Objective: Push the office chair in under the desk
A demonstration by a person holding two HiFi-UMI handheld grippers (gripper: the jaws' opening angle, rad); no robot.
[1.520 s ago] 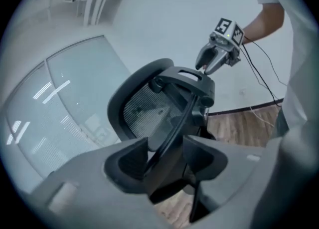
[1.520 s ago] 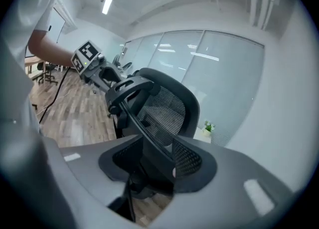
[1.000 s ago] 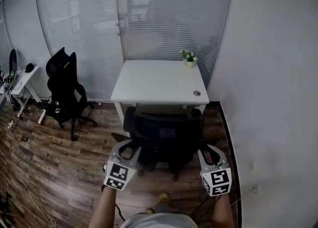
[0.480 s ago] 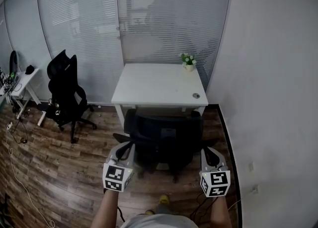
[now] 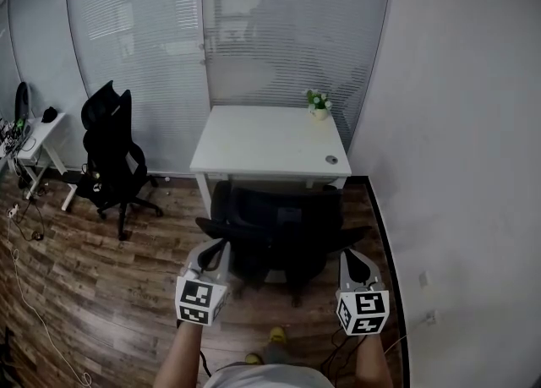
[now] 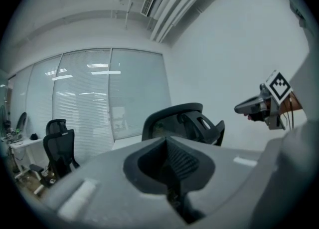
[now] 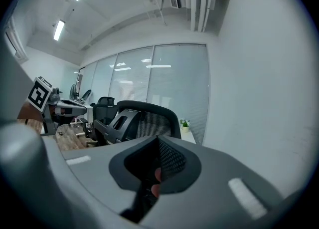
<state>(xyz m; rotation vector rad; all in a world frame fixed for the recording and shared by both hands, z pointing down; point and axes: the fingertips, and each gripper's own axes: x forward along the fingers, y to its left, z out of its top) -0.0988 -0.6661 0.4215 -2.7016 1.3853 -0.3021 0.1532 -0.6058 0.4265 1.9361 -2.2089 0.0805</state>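
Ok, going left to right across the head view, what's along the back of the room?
Small white table → spare black chair → white desk → plain white wall.

A white rectangular table (image 5: pixel 266 145) stands far, against the glass partition (image 5: pixel 287 31), with a small potted plant (image 5: pixel 319 101) on its far right corner. A black mesh office chair (image 5: pixel 279 230) stands just at its near edge. Well apart to the left is a second black office chair (image 5: pixel 110 154), and a small white side table (image 5: pixel 34 134) is further left.
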